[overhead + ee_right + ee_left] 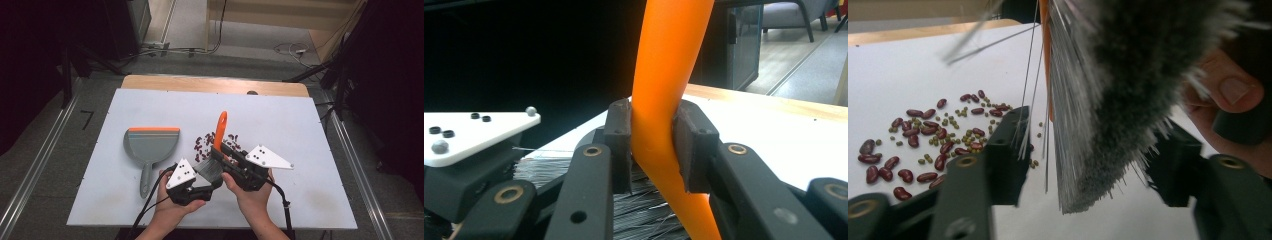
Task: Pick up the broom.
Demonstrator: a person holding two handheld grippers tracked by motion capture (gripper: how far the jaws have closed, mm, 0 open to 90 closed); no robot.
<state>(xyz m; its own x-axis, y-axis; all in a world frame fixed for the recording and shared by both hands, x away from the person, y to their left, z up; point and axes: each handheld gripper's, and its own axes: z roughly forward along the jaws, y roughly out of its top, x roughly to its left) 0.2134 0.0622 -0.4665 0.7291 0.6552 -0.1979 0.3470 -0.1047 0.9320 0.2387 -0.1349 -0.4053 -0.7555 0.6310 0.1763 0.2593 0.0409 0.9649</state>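
A brush with an orange handle (221, 127) and grey bristles (207, 169) is held above the white tabletop (290, 120). My right gripper (220, 151) is shut on the lower handle; in the right gripper view both pads clamp the orange handle (669, 60) on either side of my right gripper (654, 145). My left gripper (214, 181) reaches in from the left at the bristle end. In the left gripper view the bristles (1118, 90) hang between the jaws of my left gripper (1090, 160). Only stray hairs brush one pad, with a gap beside the bulk.
Red beans and small green ones (207, 142) lie scattered mid-table, seen close by as beans (928, 140). A grey dustpan (150, 147) with an orange lip lies to the left, handle toward the person. The table's near edge runs just below the hands.
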